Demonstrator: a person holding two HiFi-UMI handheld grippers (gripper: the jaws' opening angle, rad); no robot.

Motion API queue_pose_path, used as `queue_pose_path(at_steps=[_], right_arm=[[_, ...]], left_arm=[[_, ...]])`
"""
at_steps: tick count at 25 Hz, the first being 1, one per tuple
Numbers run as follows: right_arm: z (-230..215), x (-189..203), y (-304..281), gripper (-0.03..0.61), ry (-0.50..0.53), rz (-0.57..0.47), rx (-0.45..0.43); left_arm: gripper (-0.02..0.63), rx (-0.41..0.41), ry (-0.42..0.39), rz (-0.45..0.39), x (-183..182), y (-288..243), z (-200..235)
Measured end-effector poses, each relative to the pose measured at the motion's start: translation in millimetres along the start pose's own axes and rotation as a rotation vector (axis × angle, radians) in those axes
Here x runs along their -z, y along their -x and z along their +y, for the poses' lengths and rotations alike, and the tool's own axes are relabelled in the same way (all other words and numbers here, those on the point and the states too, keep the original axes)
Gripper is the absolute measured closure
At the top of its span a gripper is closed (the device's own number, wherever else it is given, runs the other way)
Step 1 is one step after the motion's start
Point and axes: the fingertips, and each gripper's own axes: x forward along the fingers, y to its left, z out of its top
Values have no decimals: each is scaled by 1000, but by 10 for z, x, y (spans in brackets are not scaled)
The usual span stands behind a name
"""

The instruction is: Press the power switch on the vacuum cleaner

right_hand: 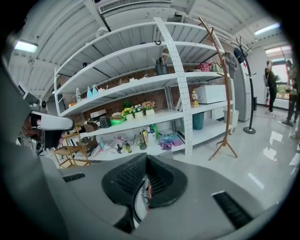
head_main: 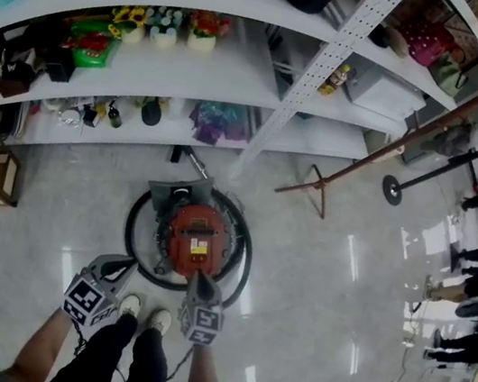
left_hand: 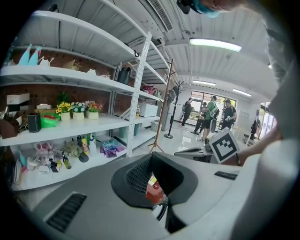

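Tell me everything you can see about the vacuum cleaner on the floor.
The vacuum cleaner is a round red canister, plastic-looking, with a yellowish label on top and a black hose looped around it. It stands upright on the glossy floor before the shelves. The right claw overlaps its near edge; contact unclear.

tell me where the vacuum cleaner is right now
In the head view the red vacuum cleaner sits on the floor at centre, ringed by its black hose, between the white shelving and the person's shoes, with the right gripper over its near edge.
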Motion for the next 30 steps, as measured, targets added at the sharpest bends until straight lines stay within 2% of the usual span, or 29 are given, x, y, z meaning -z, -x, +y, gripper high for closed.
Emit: queue_pose_path(at_steps=[8,15,30], right_arm=[[143,-417,326,569,-49,-9,2],[232,-764,590,568,-44,-4,-8],[251,-1607,1209,568,-55,-97,15]], left_arm=[[604,14,-20,-12,-406,193,-35],[604,32,-40,-49,-836,303,-160],[604,48,-60,-134,-1589,602,-348]])
